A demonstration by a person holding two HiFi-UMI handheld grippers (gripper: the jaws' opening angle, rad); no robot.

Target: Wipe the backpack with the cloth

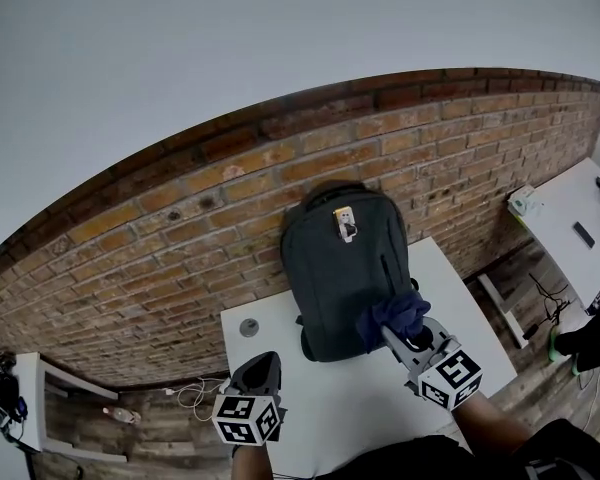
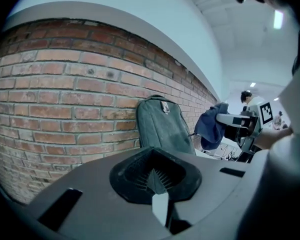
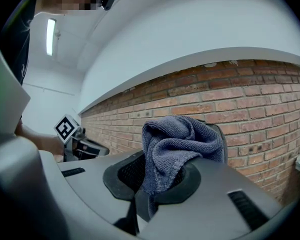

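Observation:
A dark grey backpack stands upright on the white table, leaning against the brick wall; it also shows in the left gripper view. My right gripper is shut on a dark blue cloth, held at the backpack's lower right side. In the right gripper view the cloth bunches up out of the jaws and hides most of the backpack behind it. My left gripper hovers over the table's front left, jaws shut and empty, to the left of the backpack.
A brick wall runs behind the table. A small round grey disc lies on the table left of the backpack. A second white table with small items stands at the right. White cables lie on the wooden floor at the left.

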